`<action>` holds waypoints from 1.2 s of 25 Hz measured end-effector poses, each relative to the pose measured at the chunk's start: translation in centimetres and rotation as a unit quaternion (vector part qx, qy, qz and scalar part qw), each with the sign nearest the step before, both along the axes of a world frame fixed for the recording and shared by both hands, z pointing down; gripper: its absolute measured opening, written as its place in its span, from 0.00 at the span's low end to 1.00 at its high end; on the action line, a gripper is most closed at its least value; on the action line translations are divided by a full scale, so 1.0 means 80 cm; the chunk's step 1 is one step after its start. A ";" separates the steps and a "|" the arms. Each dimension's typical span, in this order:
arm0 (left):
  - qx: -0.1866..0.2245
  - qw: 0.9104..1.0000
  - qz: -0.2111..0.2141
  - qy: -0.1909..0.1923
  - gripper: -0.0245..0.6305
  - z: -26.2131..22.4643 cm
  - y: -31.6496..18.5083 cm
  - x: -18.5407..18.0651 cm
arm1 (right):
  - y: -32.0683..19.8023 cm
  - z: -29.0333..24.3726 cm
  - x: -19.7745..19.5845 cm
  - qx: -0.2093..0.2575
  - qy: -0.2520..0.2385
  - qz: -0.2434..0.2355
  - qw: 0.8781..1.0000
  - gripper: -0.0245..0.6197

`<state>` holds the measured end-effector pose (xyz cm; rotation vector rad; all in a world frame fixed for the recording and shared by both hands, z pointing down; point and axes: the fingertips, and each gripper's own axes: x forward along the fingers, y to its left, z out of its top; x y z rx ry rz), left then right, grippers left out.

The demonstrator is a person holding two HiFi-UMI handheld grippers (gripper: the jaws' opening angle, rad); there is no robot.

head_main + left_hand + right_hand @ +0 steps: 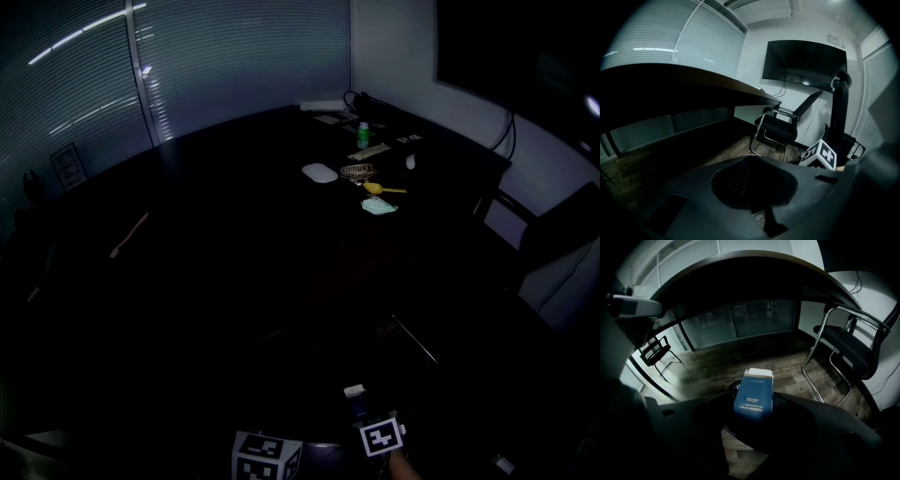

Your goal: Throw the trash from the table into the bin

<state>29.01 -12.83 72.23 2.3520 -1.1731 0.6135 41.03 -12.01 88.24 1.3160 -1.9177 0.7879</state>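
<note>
My right gripper (754, 392) is shut on a blue carton (753, 397) with a white open top, held below the table's edge over a wooden floor. A dark round shape (732, 391) shows just behind the carton; I cannot tell what it is. In the head view the carton's white top (354, 391) sticks up by the right gripper's marker cube (382, 437). My left gripper (752, 161) is beside it, its tips seeming to meet with nothing between them. Far across the dark table (216, 272) lie a crumpled green piece (379, 205) and a yellow item (375, 187).
A white mouse (320, 172), a round grille-like object (357, 172) and a green bottle (363, 134) lie near the trash. A thin stick (128, 234) lies at the left. Office chairs (780, 129) (848, 350) stand on the floor. A wall screen (804, 63) hangs behind.
</note>
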 end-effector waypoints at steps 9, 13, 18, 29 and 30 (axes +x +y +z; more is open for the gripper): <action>0.000 1.000 0.004 0.005 0.04 -0.002 0.005 0.003 | -0.003 -0.009 0.015 0.030 0.018 0.024 0.999 0.46; -0.004 1.000 0.008 0.010 0.04 -0.015 0.010 0.008 | -0.005 -0.054 0.025 0.067 0.013 0.047 0.997 0.46; -0.001 1.000 0.016 0.016 0.04 -0.047 0.017 0.014 | -0.004 -0.131 0.015 0.119 -0.031 0.057 0.991 0.46; 0.017 0.999 0.000 0.029 0.04 -0.151 0.028 -0.009 | 0.010 -0.315 -0.020 0.213 -0.031 0.042 0.976 0.10; 0.020 0.999 -0.004 0.033 0.04 -0.164 0.030 -0.012 | 0.013 -0.334 -0.026 0.219 -0.033 0.039 0.974 0.09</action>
